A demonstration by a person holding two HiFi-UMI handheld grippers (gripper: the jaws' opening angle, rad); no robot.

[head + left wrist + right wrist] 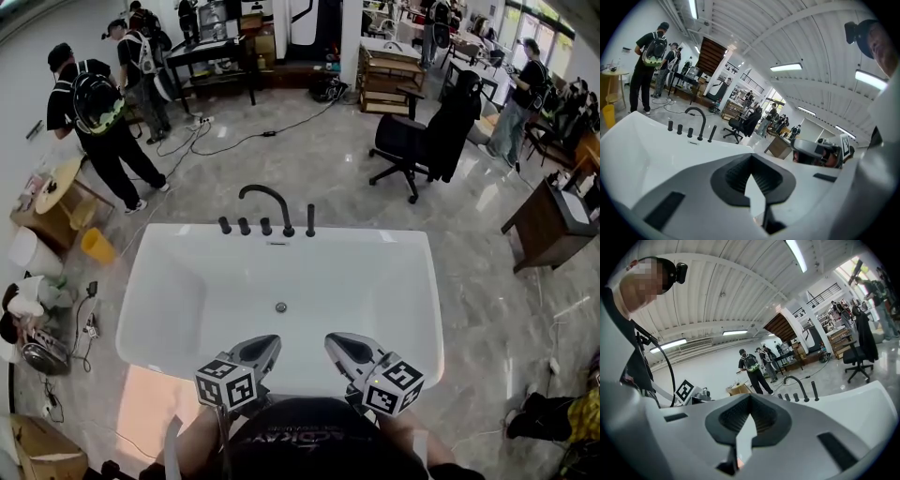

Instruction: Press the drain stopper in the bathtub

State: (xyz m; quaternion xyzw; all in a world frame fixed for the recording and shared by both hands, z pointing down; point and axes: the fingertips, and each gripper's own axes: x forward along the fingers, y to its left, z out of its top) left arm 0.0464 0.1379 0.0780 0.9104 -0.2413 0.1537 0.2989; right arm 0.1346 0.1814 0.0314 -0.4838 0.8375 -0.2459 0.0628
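A white bathtub point(169, 281) fills the middle of the head view. Its small round metal drain stopper point(280, 307) sits on the tub floor near the centre. Both grippers hover over the tub's near rim, pointing toward the stopper and short of it. My left gripper point(270, 342) is shut and holds nothing; my right gripper point(332, 340) is shut and empty too. In the left gripper view the left gripper point(751, 158) shows its jaws closed tip to tip, tilted up toward the room. The right gripper point(750, 398) looks the same in its own view. The stopper is hidden in both gripper views.
A black arched faucet point(267, 202) with several black knobs stands on the tub's far rim. Behind it is a black office chair point(412, 141). People stand at the back left by a round table point(56, 185). A yellow bin point(97, 246) and cables lie left; a dark desk point(548, 220) is right.
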